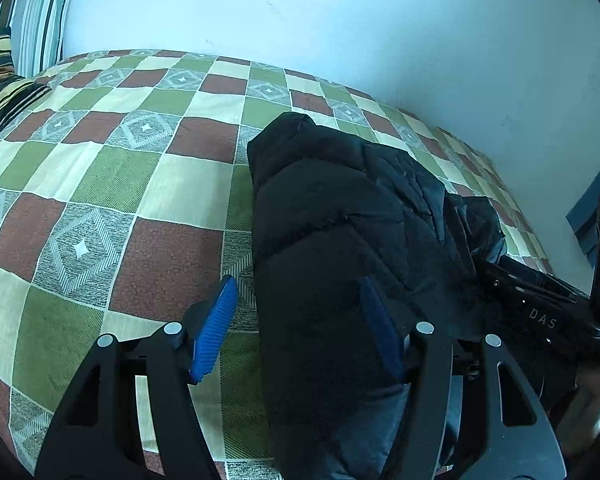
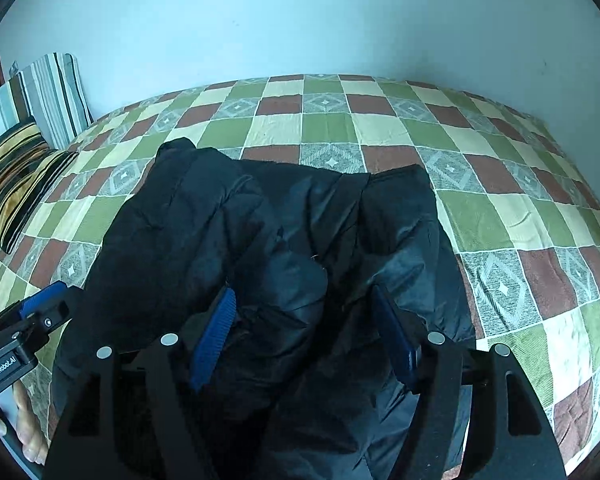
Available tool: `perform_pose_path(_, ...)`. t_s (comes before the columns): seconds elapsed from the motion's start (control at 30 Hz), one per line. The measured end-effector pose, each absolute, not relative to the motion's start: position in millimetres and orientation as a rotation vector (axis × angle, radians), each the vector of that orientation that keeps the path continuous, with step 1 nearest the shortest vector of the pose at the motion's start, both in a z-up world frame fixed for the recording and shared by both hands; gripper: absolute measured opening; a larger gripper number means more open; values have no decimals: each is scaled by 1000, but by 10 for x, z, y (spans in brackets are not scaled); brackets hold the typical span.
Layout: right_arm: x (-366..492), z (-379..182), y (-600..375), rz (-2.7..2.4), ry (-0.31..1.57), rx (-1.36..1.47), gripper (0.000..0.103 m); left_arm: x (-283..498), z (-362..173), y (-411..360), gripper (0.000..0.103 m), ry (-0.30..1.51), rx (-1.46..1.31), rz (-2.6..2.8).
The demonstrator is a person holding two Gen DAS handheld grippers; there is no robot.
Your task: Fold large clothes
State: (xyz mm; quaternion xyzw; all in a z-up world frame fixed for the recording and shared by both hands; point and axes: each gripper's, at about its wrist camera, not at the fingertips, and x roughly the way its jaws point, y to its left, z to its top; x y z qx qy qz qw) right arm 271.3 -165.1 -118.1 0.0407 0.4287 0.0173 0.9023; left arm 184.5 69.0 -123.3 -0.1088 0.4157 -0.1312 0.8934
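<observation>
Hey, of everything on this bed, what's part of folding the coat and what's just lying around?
Job:
- black coat
- left gripper
- right gripper
- bed, as the work surface

Lying about:
- grey striped pillow
- brown striped pillow

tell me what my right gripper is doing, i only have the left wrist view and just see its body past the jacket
observer: the right gripper has its jaws wide apart with black jacket fabric bunched between them; whether the pads press it I cannot tell.
operator: how does the jacket's right edge look
observer: it runs fairly straight, with no sleeve sticking out.
operator: what's beyond that edge
observer: only checked bedspread, reaching to the wall.
</observation>
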Motion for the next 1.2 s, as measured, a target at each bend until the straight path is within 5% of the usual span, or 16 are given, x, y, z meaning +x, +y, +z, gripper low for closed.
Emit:
perform_pose_path(0.57, 2678, -1245, -1576, 47, 886, 46, 7, 1845, -1213, 619, 64, 856, -176, -266)
perform_pose_path(1.2, 2652, -1349, -2429, -123, 908, 3, 3, 1842, -1089, -46, 64, 867, -73, -399)
